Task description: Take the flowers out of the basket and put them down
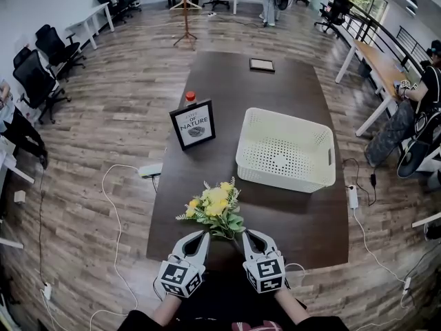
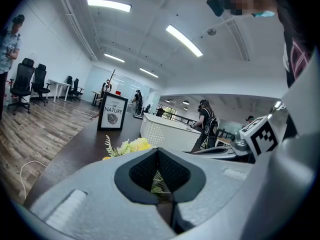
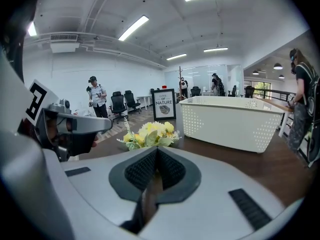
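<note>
Flowers (image 1: 215, 209) on your table (image 1: 289, 216) at lower centre, basket (image 1: 286, 149) to their upper right — sign (image 1: 193, 124) to their upper left, bottle (image 1: 191, 97) behind it.

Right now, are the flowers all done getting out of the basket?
Nearly. Done: the white basket looks empty, and the yellow flowers lie on the dark table in front of it. In hand: the left claw is closed with green showing between its pads, so it seems to pinch the stems; the right claw is closed on nothing. Left: let go of the stems.
</note>
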Demonstrator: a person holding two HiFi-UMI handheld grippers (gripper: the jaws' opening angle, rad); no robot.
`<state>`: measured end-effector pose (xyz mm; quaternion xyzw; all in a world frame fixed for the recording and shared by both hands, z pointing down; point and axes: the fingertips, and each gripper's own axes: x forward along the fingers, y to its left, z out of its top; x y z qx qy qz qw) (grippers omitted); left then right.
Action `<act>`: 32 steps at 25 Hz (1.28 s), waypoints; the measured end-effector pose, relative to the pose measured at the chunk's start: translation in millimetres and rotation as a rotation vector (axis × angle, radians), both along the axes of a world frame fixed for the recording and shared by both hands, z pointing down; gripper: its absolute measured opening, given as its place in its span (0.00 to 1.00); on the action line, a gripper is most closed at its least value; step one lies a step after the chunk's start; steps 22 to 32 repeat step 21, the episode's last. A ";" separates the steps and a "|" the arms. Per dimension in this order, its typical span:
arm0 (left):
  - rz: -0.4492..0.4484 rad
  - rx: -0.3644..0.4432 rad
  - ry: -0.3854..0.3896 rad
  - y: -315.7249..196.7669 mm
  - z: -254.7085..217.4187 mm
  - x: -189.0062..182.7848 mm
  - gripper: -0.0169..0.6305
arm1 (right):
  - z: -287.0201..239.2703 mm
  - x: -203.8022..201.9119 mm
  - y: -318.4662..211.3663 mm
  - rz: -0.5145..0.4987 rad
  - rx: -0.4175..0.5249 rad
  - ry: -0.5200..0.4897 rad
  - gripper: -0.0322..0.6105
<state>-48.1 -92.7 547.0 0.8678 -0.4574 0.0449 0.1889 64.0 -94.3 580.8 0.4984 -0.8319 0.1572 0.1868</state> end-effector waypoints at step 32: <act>-0.015 0.000 -0.002 -7.9 0.5 -10.0 0.04 | -7.9 -6.3 -6.4 0.027 0.041 0.021 0.06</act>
